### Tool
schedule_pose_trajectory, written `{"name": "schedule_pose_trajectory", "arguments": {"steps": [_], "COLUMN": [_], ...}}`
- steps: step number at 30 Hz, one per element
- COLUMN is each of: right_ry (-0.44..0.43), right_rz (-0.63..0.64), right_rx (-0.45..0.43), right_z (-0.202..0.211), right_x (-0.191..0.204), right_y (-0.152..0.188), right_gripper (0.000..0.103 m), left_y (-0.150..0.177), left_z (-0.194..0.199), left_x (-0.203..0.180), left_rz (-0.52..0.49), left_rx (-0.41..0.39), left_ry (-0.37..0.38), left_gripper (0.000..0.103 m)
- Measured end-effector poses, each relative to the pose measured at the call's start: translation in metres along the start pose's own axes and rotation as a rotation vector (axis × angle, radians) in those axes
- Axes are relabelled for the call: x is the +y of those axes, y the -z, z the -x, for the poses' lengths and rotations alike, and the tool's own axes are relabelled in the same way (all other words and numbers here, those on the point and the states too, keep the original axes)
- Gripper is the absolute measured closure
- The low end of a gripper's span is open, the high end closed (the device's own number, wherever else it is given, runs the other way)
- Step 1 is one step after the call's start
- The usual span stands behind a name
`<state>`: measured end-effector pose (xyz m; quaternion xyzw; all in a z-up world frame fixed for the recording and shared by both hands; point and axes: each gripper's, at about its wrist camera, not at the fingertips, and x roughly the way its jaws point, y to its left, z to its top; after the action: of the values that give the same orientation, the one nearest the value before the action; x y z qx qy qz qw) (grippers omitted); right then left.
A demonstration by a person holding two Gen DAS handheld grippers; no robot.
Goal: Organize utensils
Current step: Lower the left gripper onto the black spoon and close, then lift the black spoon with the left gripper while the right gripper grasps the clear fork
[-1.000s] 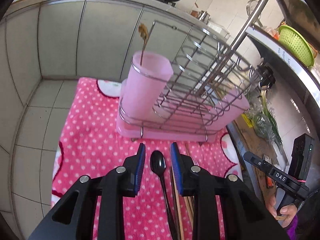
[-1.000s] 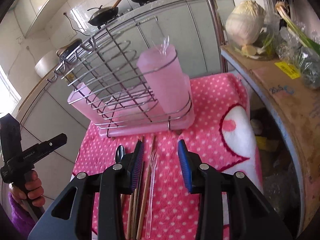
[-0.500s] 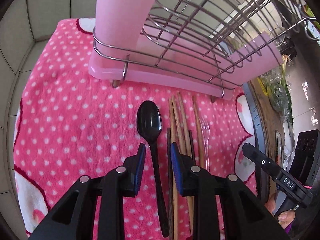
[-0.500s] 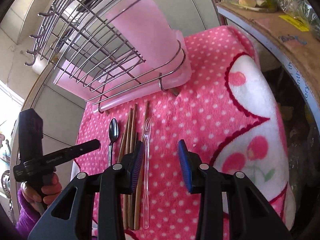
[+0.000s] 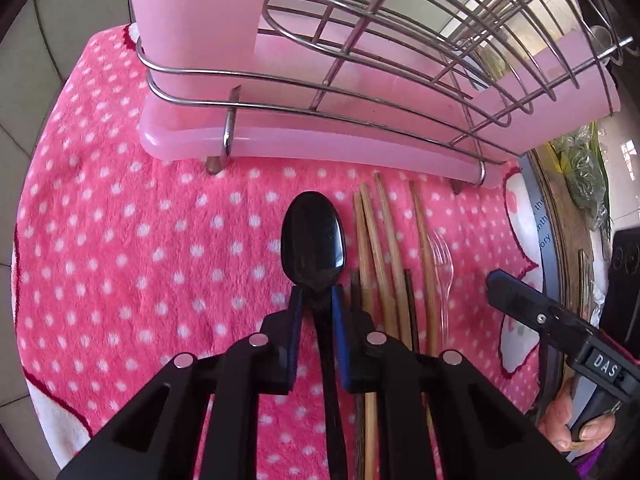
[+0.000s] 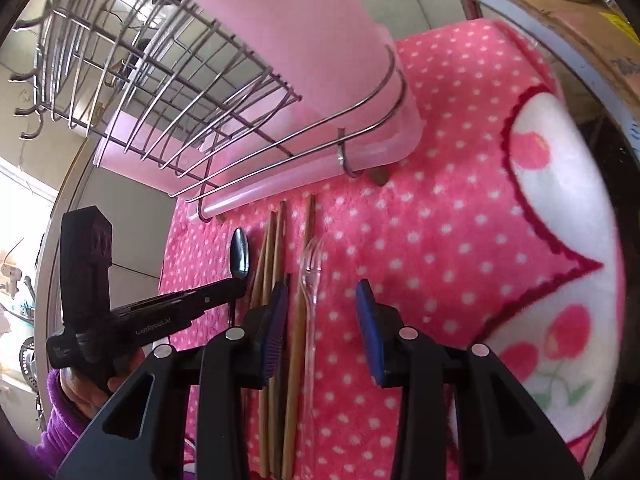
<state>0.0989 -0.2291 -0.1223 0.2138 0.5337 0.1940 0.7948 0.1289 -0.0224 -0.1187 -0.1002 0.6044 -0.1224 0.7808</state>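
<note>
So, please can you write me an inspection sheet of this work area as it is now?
Surface: pink dotted blanket.
Job's things: black spoon, wooden chopsticks, clear fork lie side by side before the wire rack with pink cups.
Clutter: vegetables beside the blanket.
Grippers: left tool closing around the spoon's neck; right tool open over the fork.
Cables: nothing seen.
Surroundings: tiled wall.

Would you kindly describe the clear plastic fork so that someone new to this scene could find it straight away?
Start at the pink dish rack on the pink polka-dot towel. In front of it a row of utensils lies side by side: a black spoon, then wooden chopsticks. The clear plastic fork lies at the end farthest from the spoon, the only see-through piece.
</note>
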Motion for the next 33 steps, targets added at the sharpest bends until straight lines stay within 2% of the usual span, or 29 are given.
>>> {"name": "schedule_pose_trajectory", "arguments": {"steps": [8,11,13,16,22,33], "right_ry": [0.075,0.089,0.097,0.073,0.023,-0.033], "right_rz": [0.056,0.081,0.096,0.082,0.053,0.125], "right_rx": [0.056,0.045,0.046,0.033,-0.031,-0.236], "right_z": [-0.035,-0.04,-0.045,-0.045,-0.014,0.068], "right_x": [0.012,0.015,0.019,0.019,0.017,0.044], "right_y": [-0.015,-0.015,-0.015,-0.011,0.001,0.018], "right_gripper": [0.067,0.067,0.088,0.088,0.089,0.089], "left_y": [0.007,0.01,0.013,0.017,0.028,0.057], "left_z": [0.024,0.035,0.044,0.057,0.088,0.164], "left_x": [0.013,0.019,0.026,0.034,0.047,0.057], "left_rz": [-0.001,0.004,0.007,0.015,0.024,-0.002], "left_rx": [-0.051,-0.075,-0.092,-0.126,-0.216,-0.432], "left_ry": [0.051,0.074,0.085,0.1,0.129,0.167], "left_gripper": [0.093,0.093,0.093,0.093,0.093,0.093]}}
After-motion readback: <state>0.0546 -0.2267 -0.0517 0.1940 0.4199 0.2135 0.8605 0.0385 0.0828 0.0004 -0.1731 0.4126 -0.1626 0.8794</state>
